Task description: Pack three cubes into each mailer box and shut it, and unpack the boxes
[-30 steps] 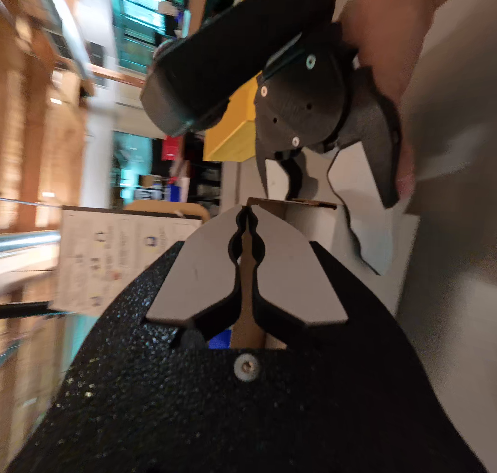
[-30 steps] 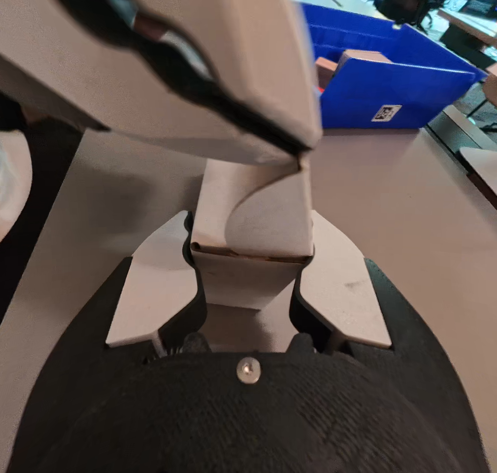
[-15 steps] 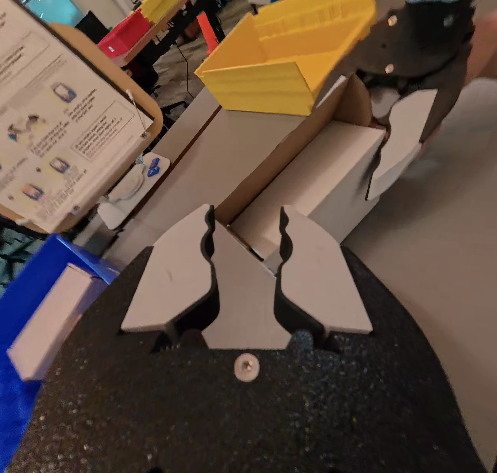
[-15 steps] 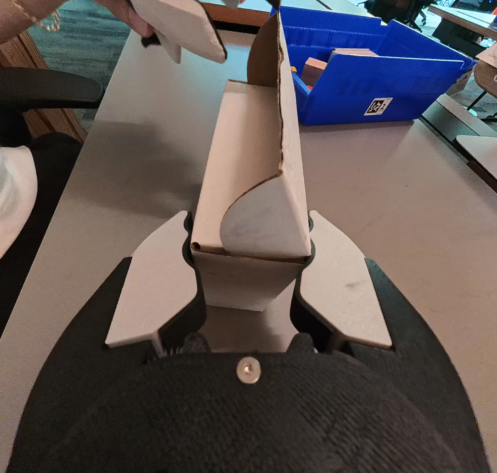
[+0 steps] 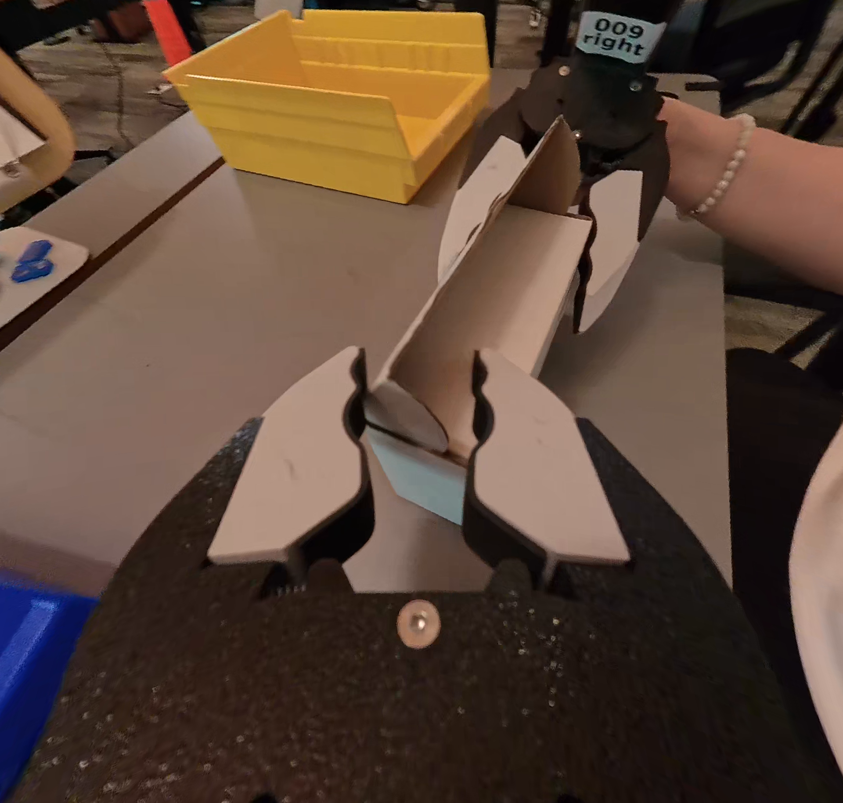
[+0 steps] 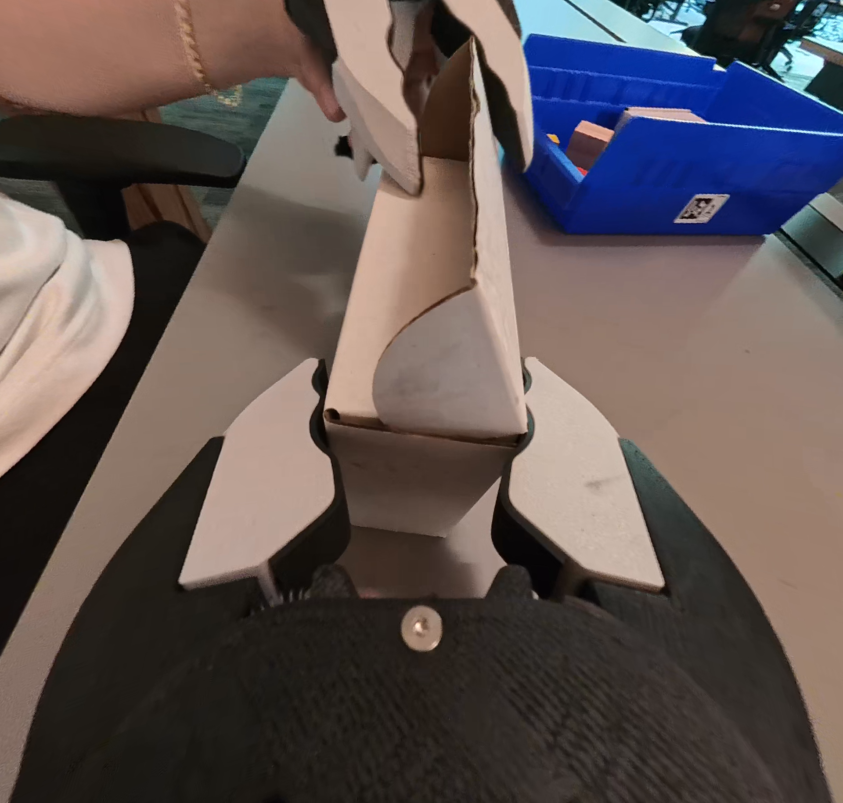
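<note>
A long white mailer box (image 5: 515, 274) lies on the grey table (image 6: 638, 347) between my two grippers. Its top is folded down, and one long flap stands up along a side with its brown inside showing. My right gripper (image 6: 422, 361) is shut on one end of the box (image 6: 410, 288). My left gripper (image 5: 417, 356) is open and straddles the other end from slightly above. It also shows in the right wrist view (image 6: 467, 174), with the raised flap between its fingers. Wooden cubes (image 6: 588, 142) lie in a blue bin (image 6: 684, 178).
An empty yellow bin (image 5: 319, 142) stands on the table beyond the box. A corner of the blue bin (image 5: 27, 644) shows by my left gripper. A white tray with a blue clip (image 5: 32, 256) sits at the far left. A chair armrest (image 6: 114, 151) is beside the table. The grippers' ends are close to 9 cm from one another.
My left gripper let go of the box flap, opened, and swung down over the box's end. The box has come to lie flat on the table. My right gripper kept its hold.
</note>
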Motion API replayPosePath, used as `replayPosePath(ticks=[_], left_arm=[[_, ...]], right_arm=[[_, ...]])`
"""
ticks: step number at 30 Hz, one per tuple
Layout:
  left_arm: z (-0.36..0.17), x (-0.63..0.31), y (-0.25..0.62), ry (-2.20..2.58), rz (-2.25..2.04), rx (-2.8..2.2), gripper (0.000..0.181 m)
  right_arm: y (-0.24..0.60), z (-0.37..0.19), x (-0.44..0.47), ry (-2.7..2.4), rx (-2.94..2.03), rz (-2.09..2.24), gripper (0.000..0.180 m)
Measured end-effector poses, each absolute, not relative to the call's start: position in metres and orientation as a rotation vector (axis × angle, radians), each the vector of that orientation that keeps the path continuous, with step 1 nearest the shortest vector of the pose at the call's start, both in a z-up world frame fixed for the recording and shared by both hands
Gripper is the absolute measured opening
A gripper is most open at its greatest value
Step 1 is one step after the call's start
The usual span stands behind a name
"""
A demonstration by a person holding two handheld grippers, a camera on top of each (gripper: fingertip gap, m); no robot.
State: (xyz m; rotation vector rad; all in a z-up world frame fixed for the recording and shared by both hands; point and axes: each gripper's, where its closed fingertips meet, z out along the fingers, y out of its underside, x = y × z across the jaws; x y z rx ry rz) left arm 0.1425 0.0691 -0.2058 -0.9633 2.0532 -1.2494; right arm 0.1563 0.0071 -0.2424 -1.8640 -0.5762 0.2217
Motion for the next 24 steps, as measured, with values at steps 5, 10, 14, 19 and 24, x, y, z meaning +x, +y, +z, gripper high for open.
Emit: replayPosePath(ticks=[5,10,14,19,24], left_arm=[[-0.199,0.148,0.071,2.044,-1.478,-1.291,0.024],[-0.196,0.15,0.071,1.991,-1.63,-1.4,0.025],[-0.197,0.15,0.069,1.975,-1.591,-1.444,0.025],[-0.191,0.152,0.077,1.92,-1.411,-1.319,0.041],[-0.166,0.15,0.072,1.882,-1.099,-0.962,0.041]], right_arm=[[0.007,-0.242,0.154,-0.583,-1.855,0.229,0.078],[0.008,-0.242,0.154,-0.572,-1.864,0.222,0.079],[-0.001,-0.234,0.171,-0.542,-1.911,0.111,0.083],[-0.038,-0.139,0.189,-0.443,-1.71,-0.142,0.059],[-0.038,-0.133,0.139,-0.754,-1.798,-0.348,0.0]])
